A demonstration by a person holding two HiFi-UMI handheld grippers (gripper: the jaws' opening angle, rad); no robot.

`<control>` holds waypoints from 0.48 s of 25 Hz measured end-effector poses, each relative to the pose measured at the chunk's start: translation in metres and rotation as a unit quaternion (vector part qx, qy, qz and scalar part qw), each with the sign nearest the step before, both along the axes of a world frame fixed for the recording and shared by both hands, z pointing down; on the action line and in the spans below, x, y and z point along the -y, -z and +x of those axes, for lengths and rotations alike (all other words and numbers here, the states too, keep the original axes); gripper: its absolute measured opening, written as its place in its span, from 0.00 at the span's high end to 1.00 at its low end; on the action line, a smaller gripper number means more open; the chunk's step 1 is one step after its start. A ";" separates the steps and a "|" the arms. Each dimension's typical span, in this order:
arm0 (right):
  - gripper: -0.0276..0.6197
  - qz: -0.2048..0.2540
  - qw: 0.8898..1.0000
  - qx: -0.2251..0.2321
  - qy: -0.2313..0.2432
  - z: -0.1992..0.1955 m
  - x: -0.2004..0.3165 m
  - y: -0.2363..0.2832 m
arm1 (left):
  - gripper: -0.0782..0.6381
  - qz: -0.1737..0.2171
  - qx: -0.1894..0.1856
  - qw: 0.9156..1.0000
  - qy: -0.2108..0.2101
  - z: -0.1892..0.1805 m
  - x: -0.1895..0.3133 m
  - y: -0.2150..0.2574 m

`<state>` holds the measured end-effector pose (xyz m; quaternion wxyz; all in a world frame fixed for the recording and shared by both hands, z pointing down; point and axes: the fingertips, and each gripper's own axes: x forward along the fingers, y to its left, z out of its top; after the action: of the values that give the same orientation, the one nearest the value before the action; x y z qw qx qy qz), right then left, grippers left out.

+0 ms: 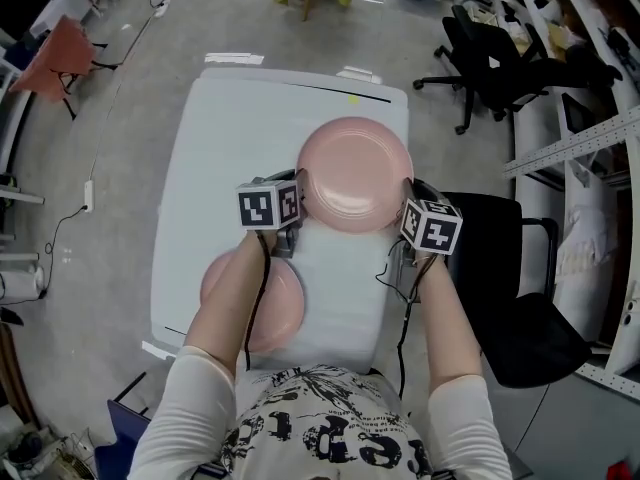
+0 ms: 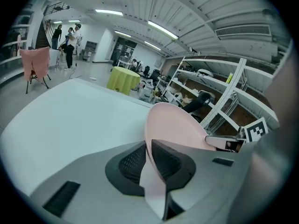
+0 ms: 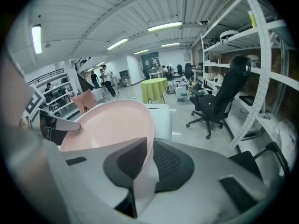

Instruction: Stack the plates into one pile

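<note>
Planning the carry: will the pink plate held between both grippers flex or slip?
Probably stiff: the pink plate holds its shape though pinched only at opposite rims by the left gripper and right gripper. Its glossy surface could slip from that grip.

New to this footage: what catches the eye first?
A pink plate is held over the white table, its opposite rims pinched by the left tongs and right tongs. A second pink plate lies on the table's near end, partly under the left arm.
</note>
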<state>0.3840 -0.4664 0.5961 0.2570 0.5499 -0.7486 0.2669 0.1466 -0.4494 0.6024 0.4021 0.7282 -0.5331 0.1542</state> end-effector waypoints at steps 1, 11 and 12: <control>0.88 0.005 1.000 0.000 0.001 -0.001 -0.008 0.005 | 0.82 0.004 -0.002 1.000 0.001 -0.001 -0.007 0.005; 0.88 0.020 1.000 -0.011 -0.016 -0.022 -0.103 0.047 | 0.82 0.023 0.006 1.000 -0.017 -0.023 -0.100 0.051; 0.88 0.021 1.000 -0.010 -0.017 -0.024 -0.112 0.049 | 0.82 0.025 0.006 1.000 -0.017 -0.024 -0.110 0.053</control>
<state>0.3601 -0.3540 0.5473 0.2483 0.5709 -0.7416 0.2499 0.1224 -0.3392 0.5492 0.3778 0.7460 -0.5269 0.1517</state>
